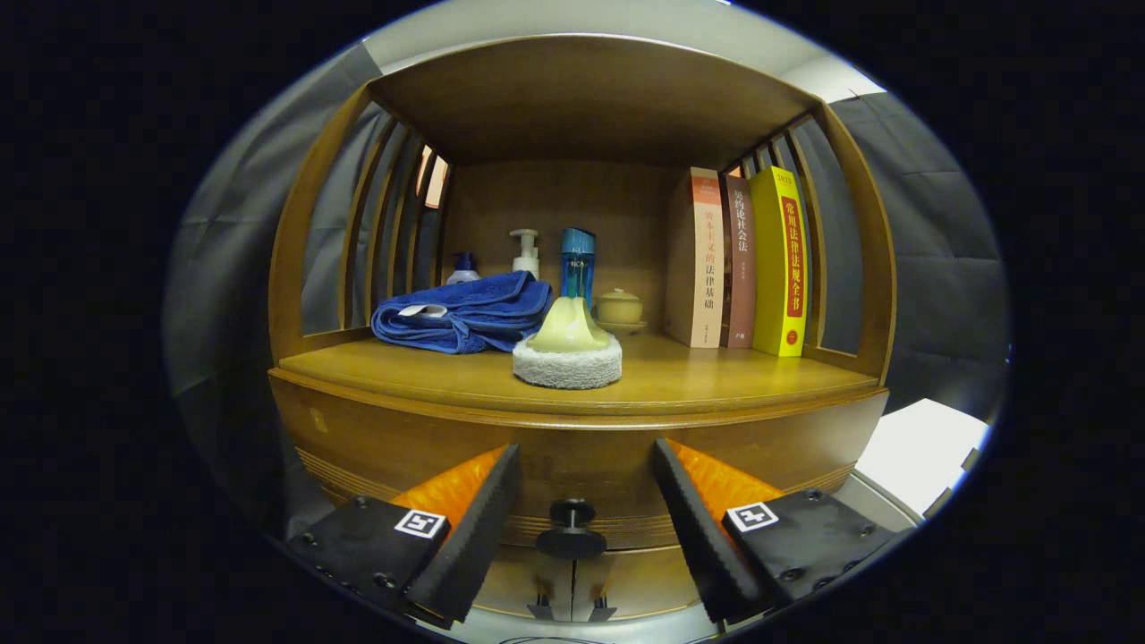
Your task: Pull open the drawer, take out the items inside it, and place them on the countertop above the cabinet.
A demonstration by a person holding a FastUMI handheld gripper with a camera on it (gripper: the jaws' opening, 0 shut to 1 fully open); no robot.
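Gripper view: the gripper (586,528) is spread wide at the lower centre, pinching nothing, its fingers flanking the dark drawer knob (571,528) on the shut drawer (581,465). Above, at frame centre, the countertop (698,376) carries a sponge pad (567,358), a blue towel (465,315) half hiding two bottles, and books (742,261).
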